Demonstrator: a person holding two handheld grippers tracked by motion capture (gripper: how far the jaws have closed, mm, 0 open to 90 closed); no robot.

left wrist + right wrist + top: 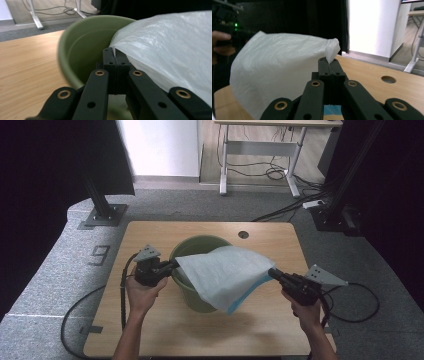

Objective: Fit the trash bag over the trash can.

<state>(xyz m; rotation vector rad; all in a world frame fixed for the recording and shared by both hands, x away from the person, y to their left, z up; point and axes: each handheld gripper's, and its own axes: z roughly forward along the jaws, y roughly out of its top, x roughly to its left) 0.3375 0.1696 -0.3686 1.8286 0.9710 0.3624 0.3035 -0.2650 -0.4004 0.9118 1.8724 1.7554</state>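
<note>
Both claws are clamped shut on a thin white plastic bag (225,272), stretched flat over a green bucket (192,245) sitting mid-table (150,330). Left claw (172,266) pinches the bag's corner right at the bucket's near-left rim; in the left gripper view its jaws are fully together with the film edge caught at the tips (115,53), bucket (82,50) interior open just behind. Right claw (272,272) nips the opposite corner out to the right of the bucket; in the right gripper view a small tuft of bag (287,65) sticks up past the closed tips (329,62). A blue edge of the bag hangs low on the near side. Step looks like lining the bucket with the bag. To do it well: the bag mouth probably needs finding and spreading first, since both layers seem pinched together; keep the two corners level and taut but don't yank, the film is slippery and the right hold is only a thin tuft that could slide out; centre the bag over the rim before lowering; the bucket is light and may shift if the film drags on the rim. Writing: a grey "9" (100,255) on the floor mat left of the table; no brand or label readable on the bag or bucket.
</note>
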